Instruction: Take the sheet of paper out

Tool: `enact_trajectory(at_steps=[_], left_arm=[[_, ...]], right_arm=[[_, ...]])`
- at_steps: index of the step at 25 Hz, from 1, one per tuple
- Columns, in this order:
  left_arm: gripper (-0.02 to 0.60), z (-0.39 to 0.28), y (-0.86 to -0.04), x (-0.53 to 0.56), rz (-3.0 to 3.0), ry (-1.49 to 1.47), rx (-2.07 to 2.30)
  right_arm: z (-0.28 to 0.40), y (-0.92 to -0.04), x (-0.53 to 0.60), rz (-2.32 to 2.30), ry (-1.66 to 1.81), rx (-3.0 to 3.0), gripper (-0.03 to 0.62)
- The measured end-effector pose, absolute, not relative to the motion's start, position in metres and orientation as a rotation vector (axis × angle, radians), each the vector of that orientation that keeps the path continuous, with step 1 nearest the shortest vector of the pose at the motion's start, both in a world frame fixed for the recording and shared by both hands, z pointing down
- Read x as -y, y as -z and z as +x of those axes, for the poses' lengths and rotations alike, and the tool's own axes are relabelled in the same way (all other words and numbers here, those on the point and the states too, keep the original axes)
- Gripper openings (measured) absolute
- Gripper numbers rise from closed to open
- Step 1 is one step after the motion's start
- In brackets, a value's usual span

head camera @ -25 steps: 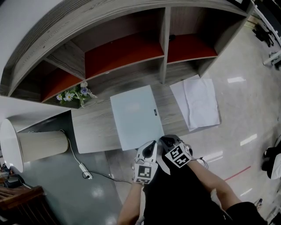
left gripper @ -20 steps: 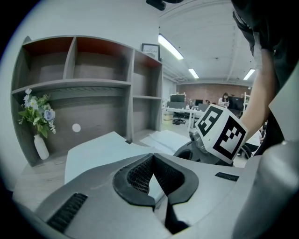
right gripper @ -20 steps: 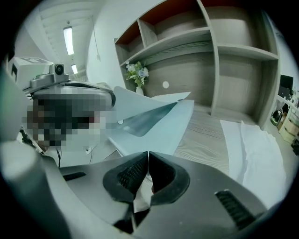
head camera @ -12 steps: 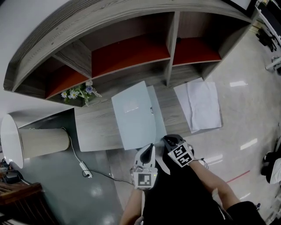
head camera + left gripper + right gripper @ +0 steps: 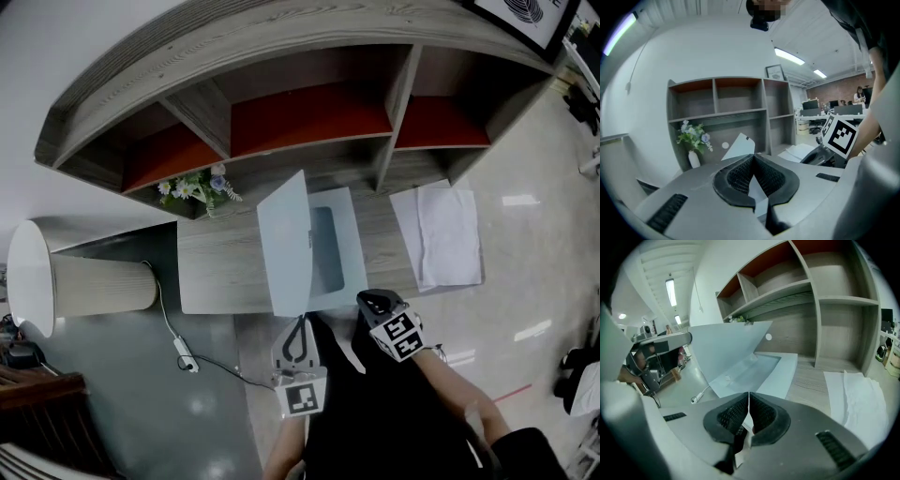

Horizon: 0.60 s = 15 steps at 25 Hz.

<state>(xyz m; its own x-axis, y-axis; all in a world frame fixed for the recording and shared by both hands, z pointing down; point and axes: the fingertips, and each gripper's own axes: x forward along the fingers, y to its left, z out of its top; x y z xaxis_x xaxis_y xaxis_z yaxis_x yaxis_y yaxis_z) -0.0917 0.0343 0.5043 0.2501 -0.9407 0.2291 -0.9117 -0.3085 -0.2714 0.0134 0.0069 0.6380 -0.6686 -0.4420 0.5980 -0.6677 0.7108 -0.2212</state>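
Sheet (image 5: 324, 246): probably the grey rectangle lying flat inside the open folder (image 5: 351, 274) on the desk (image 5: 220, 272). The left gripper (image 5: 298, 323) is clamped on the near edge of the upright cover (image 5: 284, 239). The right gripper (image 5: 368, 300) is closed too, seemingly on the folder's near edge. The thin cover could slip from the left pads and fall over the sheet. If the right pinch fails, lifting could drag the whole folder off the desk. The sheet lies beyond both pairs of fingertips and touches neither, so I judge one grip must let go to reach it.
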Motion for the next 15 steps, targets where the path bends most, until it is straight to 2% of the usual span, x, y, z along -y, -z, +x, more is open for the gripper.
enact_trajectory(at_steps=[4,15], left_arm=[[0.011,-0.126,-0.503,-0.046,-2.415,0.377,-2.125],[0.011,-0.220,-0.500,-0.066,-2.308,0.225,-2.439]], right_arm=[[0.005,-0.627,-0.004,0.850,-0.575,2.437,0.014],[-0.031,-0.605,0.007,0.820,-0.564,2.483,0.014]])
